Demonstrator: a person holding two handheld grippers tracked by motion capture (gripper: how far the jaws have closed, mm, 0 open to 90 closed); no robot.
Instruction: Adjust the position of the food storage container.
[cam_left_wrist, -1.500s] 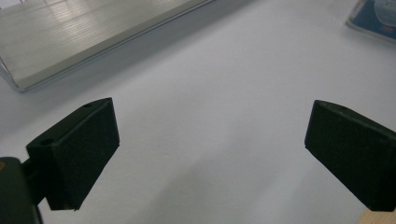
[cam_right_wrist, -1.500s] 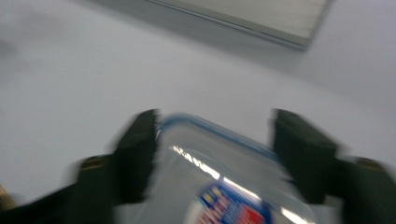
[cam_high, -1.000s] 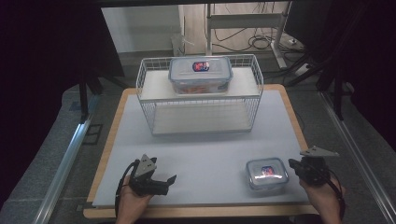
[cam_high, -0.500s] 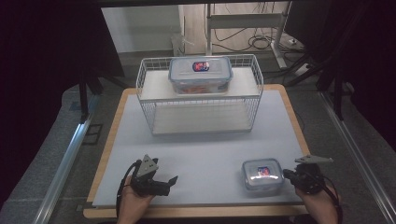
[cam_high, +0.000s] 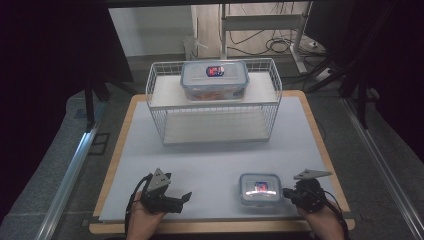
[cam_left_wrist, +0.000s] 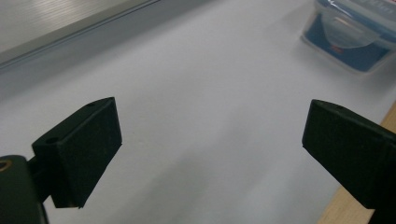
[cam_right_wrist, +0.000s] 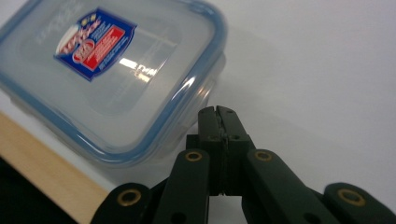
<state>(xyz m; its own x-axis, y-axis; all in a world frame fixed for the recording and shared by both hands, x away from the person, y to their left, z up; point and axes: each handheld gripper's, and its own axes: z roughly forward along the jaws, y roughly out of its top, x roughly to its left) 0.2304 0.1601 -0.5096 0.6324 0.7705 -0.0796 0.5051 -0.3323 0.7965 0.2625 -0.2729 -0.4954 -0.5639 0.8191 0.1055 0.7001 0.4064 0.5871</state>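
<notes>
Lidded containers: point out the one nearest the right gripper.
The small container on the white mat, right beside the shut right gripper. The larger container sits far off on the wire rack.

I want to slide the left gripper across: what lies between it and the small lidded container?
Nothing: in the high view, only bare grey mat lies between the open left gripper and the small lidded container.

small container (cam_high: 259, 188) on mat (cam_high: 215, 155) near front edge, wire rack (cam_high: 214, 122) behind, large container (cam_high: 214, 80) on rack
</notes>
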